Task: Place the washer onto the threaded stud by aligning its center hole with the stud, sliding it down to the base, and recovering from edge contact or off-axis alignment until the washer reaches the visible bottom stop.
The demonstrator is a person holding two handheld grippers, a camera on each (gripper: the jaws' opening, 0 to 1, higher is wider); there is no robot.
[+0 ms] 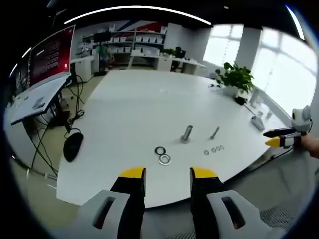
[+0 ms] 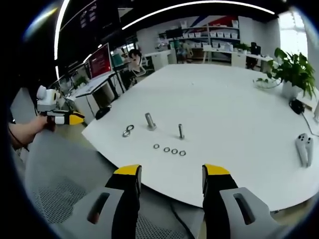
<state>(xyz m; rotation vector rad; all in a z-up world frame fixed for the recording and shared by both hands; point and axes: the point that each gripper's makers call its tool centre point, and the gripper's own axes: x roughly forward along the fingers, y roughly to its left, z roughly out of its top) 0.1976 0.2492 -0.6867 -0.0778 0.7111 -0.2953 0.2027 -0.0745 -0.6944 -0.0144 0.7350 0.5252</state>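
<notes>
My left gripper (image 1: 168, 173) hangs off the near edge of the white table (image 1: 134, 104), its yellow-tipped black jaws spread wide with nothing between them. My right gripper (image 2: 171, 171) is likewise held wide and empty, short of the table's rim. In the left gripper view I see two large washers (image 1: 162, 155) lying flat and touching each other just past my jaws: one dark ring, one bright metal ring. Beyond them a thick, smooth-looking metal stud (image 1: 187, 133) stands upright, and beside it a thinner stud (image 1: 215, 132). A row of small washers (image 1: 214, 150) lies near the thin stud; I count four in the right gripper view. A black mouse (image 1: 73, 145) sits at the table's left edge.
</notes>
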